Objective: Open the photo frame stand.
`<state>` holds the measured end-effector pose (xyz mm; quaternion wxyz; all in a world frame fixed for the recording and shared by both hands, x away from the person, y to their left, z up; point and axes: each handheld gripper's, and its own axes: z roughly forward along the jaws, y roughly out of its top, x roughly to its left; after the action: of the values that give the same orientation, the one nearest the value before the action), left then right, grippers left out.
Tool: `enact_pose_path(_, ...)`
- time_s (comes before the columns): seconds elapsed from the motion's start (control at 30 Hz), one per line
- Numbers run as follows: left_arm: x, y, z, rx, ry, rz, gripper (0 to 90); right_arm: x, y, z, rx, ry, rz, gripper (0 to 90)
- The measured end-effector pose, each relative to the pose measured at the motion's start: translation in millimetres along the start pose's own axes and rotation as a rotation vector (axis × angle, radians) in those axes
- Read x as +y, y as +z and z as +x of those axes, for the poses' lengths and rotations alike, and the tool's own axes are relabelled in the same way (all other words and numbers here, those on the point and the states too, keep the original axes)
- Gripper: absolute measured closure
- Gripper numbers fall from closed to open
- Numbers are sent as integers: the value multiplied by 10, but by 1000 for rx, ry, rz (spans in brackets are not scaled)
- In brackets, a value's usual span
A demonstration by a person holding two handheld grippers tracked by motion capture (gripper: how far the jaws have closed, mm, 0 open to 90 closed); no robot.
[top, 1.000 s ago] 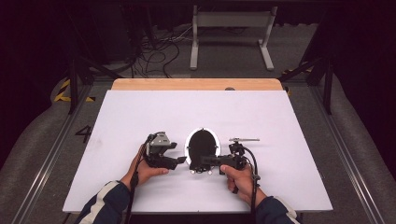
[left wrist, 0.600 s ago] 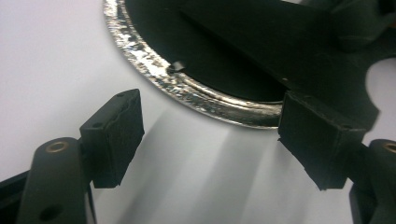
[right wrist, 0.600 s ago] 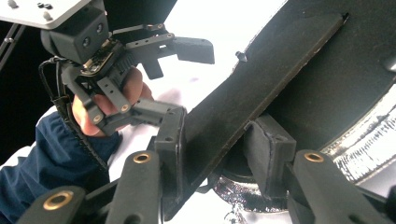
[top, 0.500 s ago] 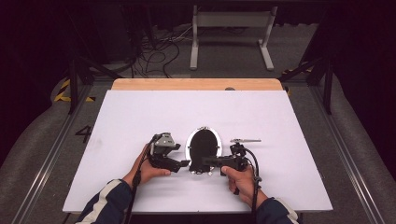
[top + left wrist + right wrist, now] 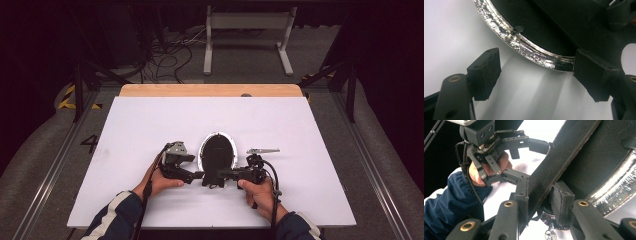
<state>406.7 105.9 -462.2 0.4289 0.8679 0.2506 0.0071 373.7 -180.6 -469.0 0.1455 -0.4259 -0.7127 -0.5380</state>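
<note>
An oval picture frame point(image 5: 218, 150) lies face down on the white table point(image 5: 150, 125), its black back ringed by a silver rim point(image 5: 529, 48). My left gripper point(image 5: 199, 175) is at the frame's near left edge, open, with the rim point(image 5: 202, 150) just beyond its pads point(image 5: 486, 67). My right gripper point(image 5: 221, 174) comes in from the right at the frame's near end. Its jaws have just been closing around the frame's black stand flap point(image 5: 564, 152), which stands raised between them. One pad point(image 5: 522, 192) lies against the flap, and the other pad point(image 5: 561, 200) is a little off it.
A small silver metal piece point(image 5: 262, 150) lies on the table just right of the frame. A wooden strip point(image 5: 210, 90) borders the table's far edge. The hand point(image 5: 499, 165) with the left gripper point(image 5: 524, 142) is close in the right gripper view.
The left gripper has edged slightly right toward the frame's near rim. The right hand has stayed where it was at the frame's near end.
</note>
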Motion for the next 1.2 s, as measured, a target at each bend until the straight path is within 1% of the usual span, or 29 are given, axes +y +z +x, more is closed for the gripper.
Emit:
enact_pose_path(0.07, 29, -6, 33, -9, -7, -18, 241, 9, 1, 19, 0, -22, 3, 700)
enact_pose_path(0.1, 33, 1, 34, -8, -21, -19, 240, 13, 1, 31, -3, -37, 5, 703)
enact_pose_path(0.13, 39, 5, 55, -5, -16, -27, 236, 15, 0, 42, -5, -49, 9, 709)
enact_pose_path(0.2, 42, 2, 90, -25, -50, -43, 233, 18, -3, 63, -1, -75, 12, 720)
enact_pose_path(0.23, 43, -5, 112, -36, -47, -50, 227, 18, -1, 70, 5, -102, 10, 726)
enact_pose_path(0.3, 45, -15, 141, -70, -58, -73, 222, 20, -2, 83, 14, -134, 13, 731)
enact_pose_path(0.37, 39, -21, 161, -101, -59, -91, 225, 28, -7, 79, 32, -154, 19, 739)
enact_pose_path(0.43, 35, -17, 176, -99, -63, -91, 219, 30, -11, 86, 37, -176, 25, 742)
enact_pose_path(0.47, 35, -17, 176, -99, -63, -91, 220, 30, -11, 86, 37, -176, 25, 742)
enact_pose_path(0.5, 38, -12, 191, -107, -71, -95, 219, 30, -12, 80, 46, -188, 26, 745)
enact_pose_path(0.57, 50, -11, 205, -110, -75, -92, 216, 31, -13, 78, 48, -190, 26, 746)
enact_pose_path(0.6, 65, -15, 213, -126, -88, -103, 217, 31, -13, 76, 50, -191, 26, 747)
enact_pose_path(0.67, 98, -28, 223, -132, -79, -119, 241, 34, -12, 81, 51, -197, 29, 747)
enact_pose_path(0.7, 108, -34, 228, -148, -79, -125, 263, 32, -13, 78, 54, -203, 28, 747)
enact_pose_path(0.73, 115, -45, 223, -154, -64, -131, 318, 32, -13, 79, 53, -208, 29, 747)
enact_pose_path(0.77, 121, -47, 212, -144, -62, -133, 340, 33, -12, 79, 52, -206, 30, 747)
enact_pose_path(0.8, 125, -48, 206, -143, -69, -131, 342, 34, -12, 77, 51, -207, 30, 746)
enact_pose_path(0.83, 125, -54, 197, -126, -65, -127, 375, 34, -13, 77, 52, -204, 31, 746)
enact_pose_path(0.87, 126, -66, 200, -115, -63, -128, 433, 36, -16, 77, 51, -205, 33, 747)
enact_pose_path(0.9, 126, -66, 200, -115, -63, -128, 465, 36, -16, 77, 51, -205, 33, 747)
enact_pose_path(0.97, 127, -123, 205, -107, -60, -146, 506, 39, -18, 98, 39, -212, 37, 753)
enact_pose_path(1.0, 130, -152, 198, -110, -61, -166, 534, 42, -20, 103, 31, -213, 37, 761)
enact_pose_path(1.03, 139, -188, 190, -105, -51, -181, 566, 44, -25, 99, 23, -211, 35, 772)
enact_pose_path(1.07, 139, -188, 190, -105, -51, -181, 601, 44, -25, 99, 23, -211, 35, 772)
enact_pose_path(1.1, 155, -228, 168, -99, -30, -202, 601, 45, -32, 90, 14, -207, 32, 782)
enact_pose_path(1.13, 171, -255, 143, -87, -10, -212, 635, 48, -39, 78, 4, -201, 27, 786)
enact_pose_path(1.17, 189, -273, 118, -67, 16, -213, 648, 50, -45, 70, -3, -198, 24, 787)
enact_pose_path(1.2, 205, -285, 83, -44, 32, -215, 652, 52, -47, 66, -7, -196, 22, 787)
